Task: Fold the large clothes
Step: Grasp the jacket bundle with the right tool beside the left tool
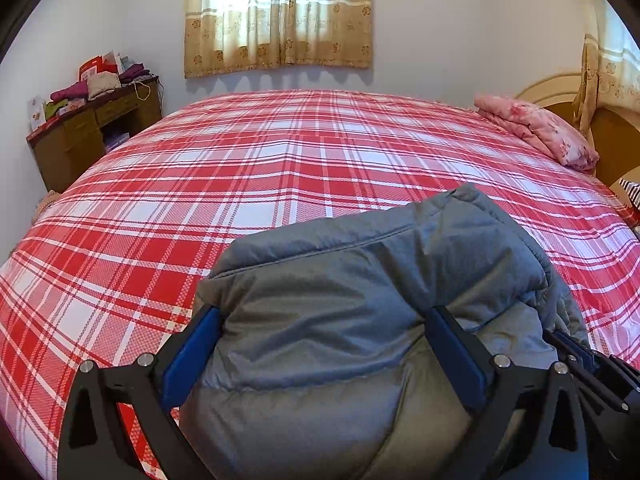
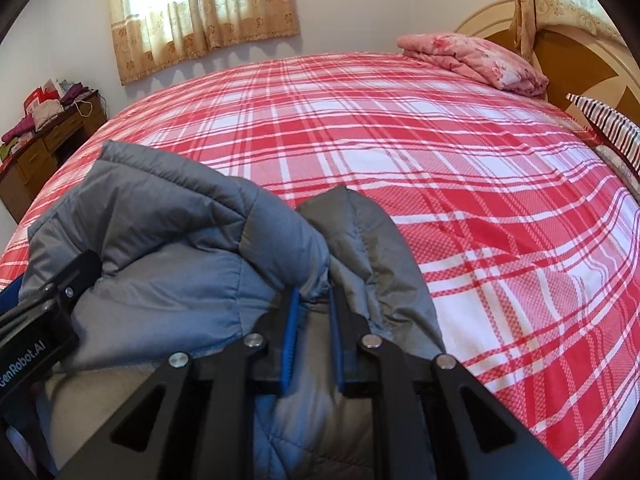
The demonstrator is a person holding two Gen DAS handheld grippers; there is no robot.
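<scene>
A bulky grey padded jacket [image 1: 360, 280] lies bunched on the near side of the red plaid bed [image 1: 280, 160]. My left gripper [image 1: 323, 314] stands wide, its blue pads pressing both sides of a thick folded bundle of the jacket. In the right wrist view the same jacket [image 2: 168, 232] fills the lower left. My right gripper [image 2: 314, 294] is shut narrowly on a fold of it, and fabric puffs up over the fingertips. The right gripper's black body [image 1: 584, 364] shows close beside the left one. The left gripper's body [image 2: 52, 300] shows at the left edge.
A folded pink quilt [image 2: 472, 60] lies at the head of the bed by the headboard [image 2: 568, 48]. A striped pillow [image 2: 608, 128] sits at the right edge. A wooden desk [image 1: 80, 132] piled with clothes stands against the far left wall, under a curtained window [image 1: 280, 12].
</scene>
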